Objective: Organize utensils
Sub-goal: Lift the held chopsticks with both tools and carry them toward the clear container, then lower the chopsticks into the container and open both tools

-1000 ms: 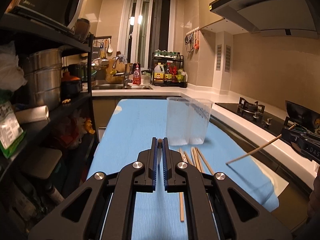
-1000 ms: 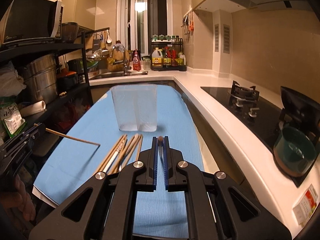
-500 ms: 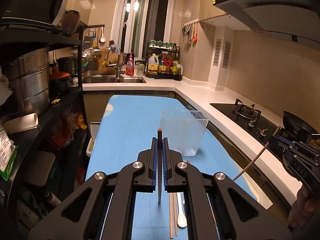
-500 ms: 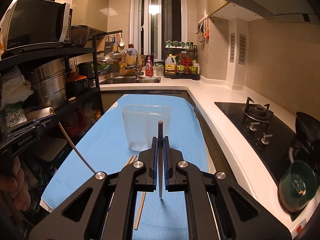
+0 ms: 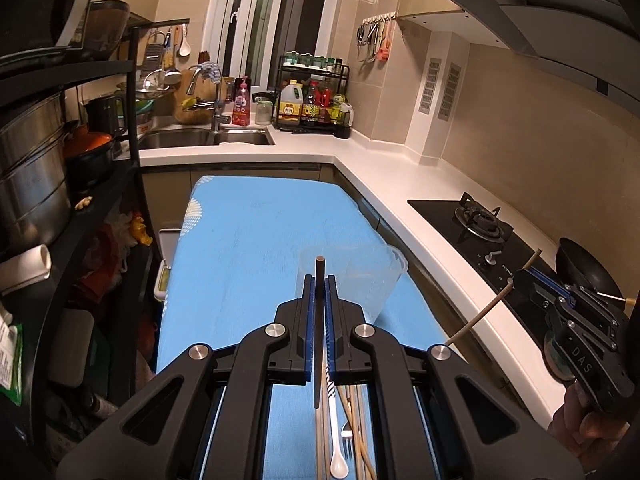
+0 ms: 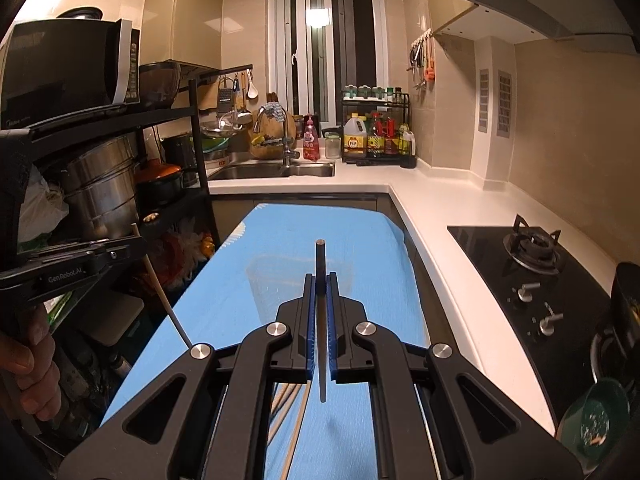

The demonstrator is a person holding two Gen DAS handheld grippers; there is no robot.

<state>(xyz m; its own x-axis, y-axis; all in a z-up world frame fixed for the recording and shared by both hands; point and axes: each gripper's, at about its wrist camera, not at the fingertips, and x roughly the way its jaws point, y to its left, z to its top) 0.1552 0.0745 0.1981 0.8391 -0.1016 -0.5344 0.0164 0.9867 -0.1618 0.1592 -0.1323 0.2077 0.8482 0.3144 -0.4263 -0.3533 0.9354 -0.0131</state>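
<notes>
My left gripper (image 5: 319,280) is shut on a chopstick (image 5: 319,344) that stands upright between its blue pads. It hovers just before a clear plastic container (image 5: 352,280) on the blue cloth (image 5: 248,248). My right gripper (image 6: 320,278) is shut on a second chopstick (image 6: 321,360), above the same container (image 6: 280,276). In the left wrist view, the right gripper (image 5: 520,276) is at the right with its pale chopstick (image 5: 480,316) slanting down. The right wrist view has the left gripper (image 6: 136,244) at the left. Below lie a white spoon (image 5: 338,468), a fork (image 5: 347,440) and more chopsticks (image 6: 294,432).
A black shelf rack (image 6: 168,200) with steel pots (image 6: 104,192) lines the left side. The white counter (image 5: 400,184) with a gas hob (image 5: 480,224) runs along the right, a sink (image 5: 200,136) and bottle rack (image 5: 312,104) at the back. A green bowl (image 6: 596,420) sits near right.
Both grippers have risen off the cloth, each with its chopstick. The container now sits lower in both views, and the chopsticks left on the cloth have slid to the bottom edge.
</notes>
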